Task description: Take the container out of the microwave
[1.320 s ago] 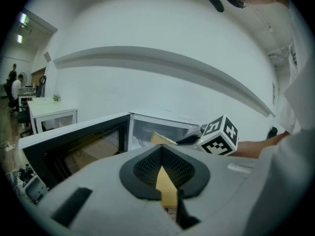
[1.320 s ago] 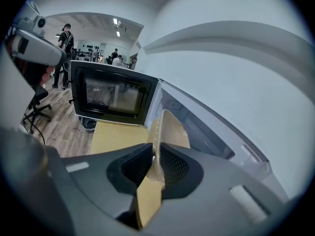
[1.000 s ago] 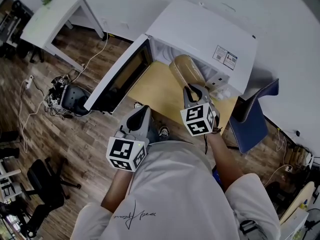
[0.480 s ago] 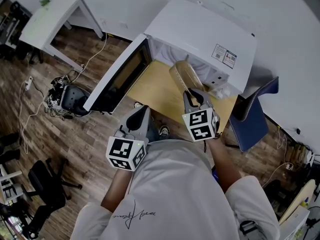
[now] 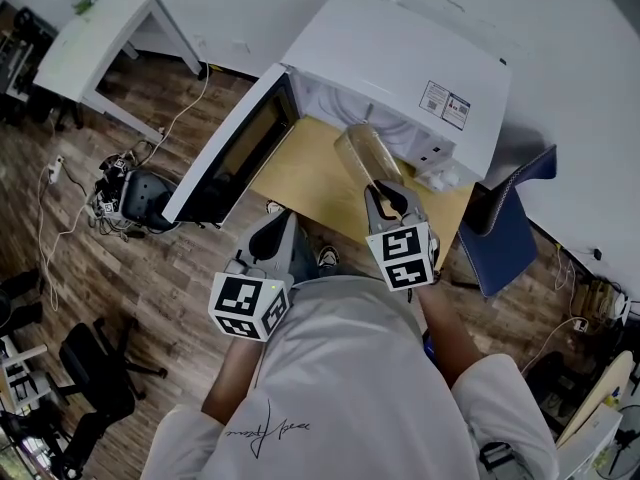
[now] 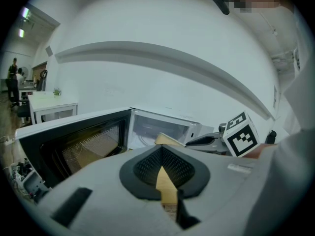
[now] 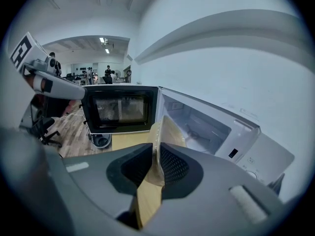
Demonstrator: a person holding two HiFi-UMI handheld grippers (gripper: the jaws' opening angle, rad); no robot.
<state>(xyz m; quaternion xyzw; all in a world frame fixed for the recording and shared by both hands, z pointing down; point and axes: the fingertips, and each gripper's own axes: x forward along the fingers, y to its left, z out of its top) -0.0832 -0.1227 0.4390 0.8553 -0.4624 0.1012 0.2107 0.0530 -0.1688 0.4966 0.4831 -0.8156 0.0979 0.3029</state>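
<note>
The right gripper (image 7: 156,149) has its jaws pinched on the thin wall of the container (image 7: 170,129), gripping it at the near rim, so the tan tub sticks out in front of the jaws. From the head view, the container (image 5: 362,153) hangs just outside the mouth of the microwave (image 5: 400,58), over the wooden table (image 5: 300,173), with the door (image 5: 225,153) swung wide to the left. The left gripper (image 5: 275,243) hangs back near the person's body, jaws drawn together with nothing between them, well apart from the container. The step in hand looks like the carry-out: the tub seems clear of the opening but is not yet set down. Next, it probably needs to be levelled and lowered onto a bare part of the table before the jaws let go, since a grip on one wall may let it tilt.
</note>
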